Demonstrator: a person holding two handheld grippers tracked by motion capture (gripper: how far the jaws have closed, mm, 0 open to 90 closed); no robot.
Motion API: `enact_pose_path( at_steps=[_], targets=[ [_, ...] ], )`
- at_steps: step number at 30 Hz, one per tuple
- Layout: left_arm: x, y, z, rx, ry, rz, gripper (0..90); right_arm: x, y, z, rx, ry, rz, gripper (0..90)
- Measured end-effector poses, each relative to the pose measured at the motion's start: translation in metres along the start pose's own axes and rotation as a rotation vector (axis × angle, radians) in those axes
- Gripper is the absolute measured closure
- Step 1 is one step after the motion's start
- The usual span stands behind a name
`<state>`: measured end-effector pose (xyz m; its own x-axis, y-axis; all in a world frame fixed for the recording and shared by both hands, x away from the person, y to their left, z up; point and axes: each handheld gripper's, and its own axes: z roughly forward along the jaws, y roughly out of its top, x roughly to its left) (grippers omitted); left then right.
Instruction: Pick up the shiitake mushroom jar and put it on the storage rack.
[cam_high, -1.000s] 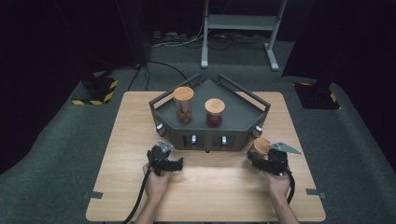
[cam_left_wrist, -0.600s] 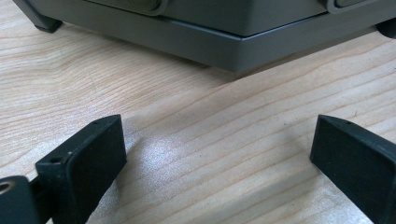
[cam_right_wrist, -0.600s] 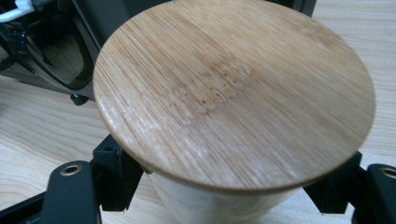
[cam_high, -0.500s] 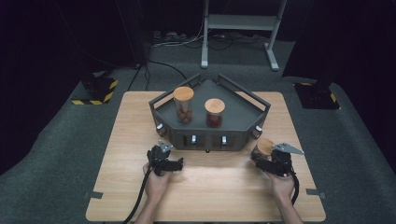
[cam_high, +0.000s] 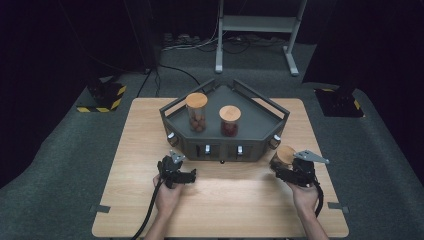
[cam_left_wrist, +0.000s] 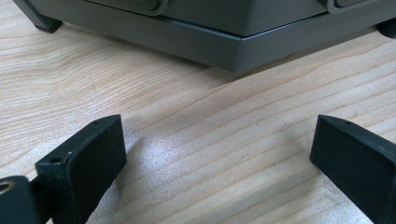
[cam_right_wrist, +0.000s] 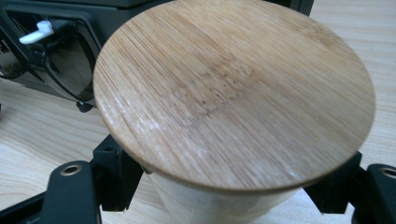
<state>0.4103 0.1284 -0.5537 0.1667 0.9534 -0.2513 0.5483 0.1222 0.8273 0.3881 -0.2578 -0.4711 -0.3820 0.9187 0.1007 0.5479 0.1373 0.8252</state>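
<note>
A dark grey angular tray (cam_high: 260, 131) stands at the middle back of the wooden table (cam_high: 135, 140). Two glass jars with bamboo lids stand in it, the taller (cam_high: 196, 112) on the left and the shorter (cam_high: 230, 120) on the right. A third jar (cam_high: 283, 156) with a bamboo lid (cam_right_wrist: 233, 91) stands on the table by the tray's front right corner, and my right gripper (cam_high: 289, 169) is shut on its body. My left gripper (cam_high: 176, 172) rests on the table in front of the tray's left part, its jaws wide apart with bare wood between the fingers (cam_left_wrist: 84, 163).
The tray's front wall (cam_left_wrist: 224, 37) with latches lies just ahead of the left gripper. A metal stand (cam_high: 260, 30) and cables lie on the floor behind the table. Black boxes with yellow-striped edges (cam_high: 107, 95) sit on the floor at the left.
The right hand and its gripper have shifted slightly to the right with the jar. The left gripper has stayed in place.
</note>
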Motion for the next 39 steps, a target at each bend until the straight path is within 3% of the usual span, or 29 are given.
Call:
enact_pose_path(
  at_steps=[35,39],
  targets=[
    [0.000,0.000,0.000,0.003,0.001,0.003,3.3,0.011,0.037,-0.018,-0.010,0.034,-0.078,25.3],
    [0.000,0.000,0.000,0.002,0.001,0.002,3.3,0.013,0.040,-0.019,-0.010,0.033,-0.115,25.2]
  ],
)
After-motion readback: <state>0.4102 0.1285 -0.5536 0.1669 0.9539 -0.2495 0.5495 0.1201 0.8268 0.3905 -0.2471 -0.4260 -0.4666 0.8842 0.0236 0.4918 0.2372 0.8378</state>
